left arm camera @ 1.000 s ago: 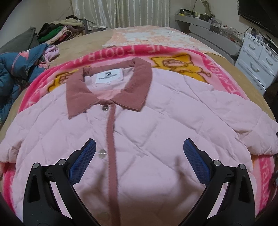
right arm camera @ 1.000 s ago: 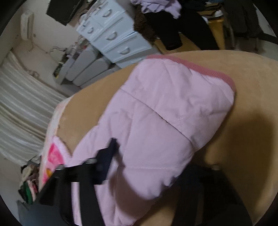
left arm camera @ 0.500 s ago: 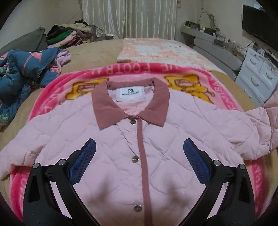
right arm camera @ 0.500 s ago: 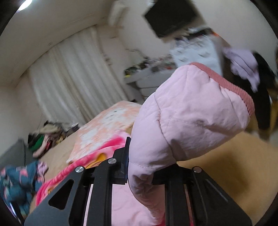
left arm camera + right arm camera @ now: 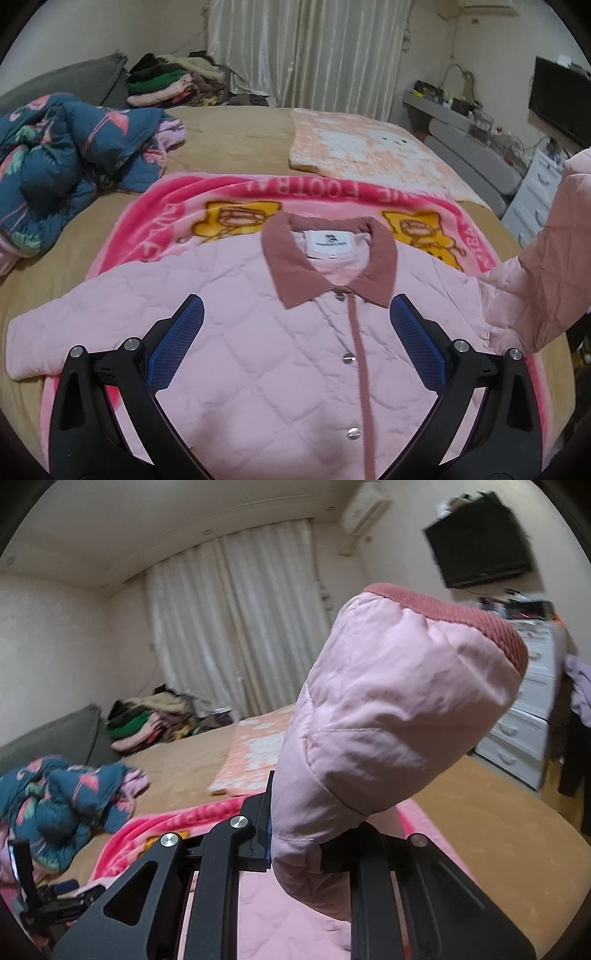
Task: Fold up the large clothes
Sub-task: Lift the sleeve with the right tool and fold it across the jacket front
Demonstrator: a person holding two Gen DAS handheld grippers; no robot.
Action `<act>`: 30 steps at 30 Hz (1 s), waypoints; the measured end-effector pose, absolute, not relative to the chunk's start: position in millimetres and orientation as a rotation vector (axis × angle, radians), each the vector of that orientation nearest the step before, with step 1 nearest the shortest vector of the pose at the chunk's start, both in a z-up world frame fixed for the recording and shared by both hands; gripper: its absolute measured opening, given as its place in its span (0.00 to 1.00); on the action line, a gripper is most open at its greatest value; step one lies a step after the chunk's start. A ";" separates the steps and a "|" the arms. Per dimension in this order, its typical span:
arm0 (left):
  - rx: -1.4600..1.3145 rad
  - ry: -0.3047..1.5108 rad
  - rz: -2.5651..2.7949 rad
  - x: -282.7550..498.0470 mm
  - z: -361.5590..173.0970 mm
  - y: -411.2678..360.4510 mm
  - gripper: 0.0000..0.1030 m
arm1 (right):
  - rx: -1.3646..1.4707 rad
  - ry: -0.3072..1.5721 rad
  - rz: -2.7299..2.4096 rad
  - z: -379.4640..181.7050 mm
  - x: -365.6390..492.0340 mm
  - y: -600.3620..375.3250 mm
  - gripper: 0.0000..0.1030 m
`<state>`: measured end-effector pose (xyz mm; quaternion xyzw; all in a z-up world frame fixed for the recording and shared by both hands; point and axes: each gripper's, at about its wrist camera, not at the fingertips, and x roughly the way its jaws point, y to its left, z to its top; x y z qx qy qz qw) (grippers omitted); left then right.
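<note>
Trouble, if it comes, starts at your right claw (image 5: 295,834), clamped on the raised sleeve (image 5: 388,716) of the pale pink quilted jacket (image 5: 280,354) with the dusty-rose corduroy collar (image 5: 328,266). The padded sleeve bulges well above the jaws, cuff uppermost, and only a narrow fold looks pinched between them; slick quilting could slide free while you swing it across, dropping the sleeve short of the chest. Pull too hard instead and you may drag the whole jacket askew on the bright pink cartoon-print blanket (image 5: 258,192) beneath it, spoiling the flat lay. A high arc also risks the sleeve flopping over the collar ahead of your left claw rather than lying straight across the front.

Your left claw (image 5: 295,347) hangs spread wide above the jacket's chest, gripping nothing; whether its blue pads (image 5: 177,343) brush the fabric cannot be told. The snap-button placket (image 5: 358,354) runs between its fingers, slightly toward the right one. The jacket lies face up and buttoned directly below and ahead of that claw, its other sleeve stretched flat to the claw's left, while the lifted sleeve rises at its far right. A crumpled navy floral quilt (image 5: 62,155) sits well off to the left, clear of the fold.
</note>
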<state>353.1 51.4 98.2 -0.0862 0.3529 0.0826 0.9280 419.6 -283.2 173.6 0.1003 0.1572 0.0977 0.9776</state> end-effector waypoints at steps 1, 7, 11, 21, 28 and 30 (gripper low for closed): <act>-0.191 0.714 0.170 349.2 100.5 60.6 0.92 | 0.178 0.319 0.214 175.2 419.0 -270.0 0.15; -0.273 0.701 0.185 332.6 99.8 102.3 0.92 | 0.097 0.348 0.298 169.0 414.9 -213.5 0.15; -0.326 0.694 0.159 321.4 96.9 125.7 0.92 | 0.071 0.381 0.349 153.6 411.3 -183.8 0.15; -0.420 0.699 0.115 297.3 68.0 153.4 0.92 | -0.068 0.499 0.435 88.6 414.6 -94.6 0.15; -0.572 0.700 0.023 295.4 40.5 169.9 0.92 | -0.154 0.586 0.456 35.7 421.2 -43.0 0.15; -0.614 0.695 -0.011 297.3 37.5 173.6 0.92 | -0.170 0.616 0.468 20.8 421.3 -31.1 0.15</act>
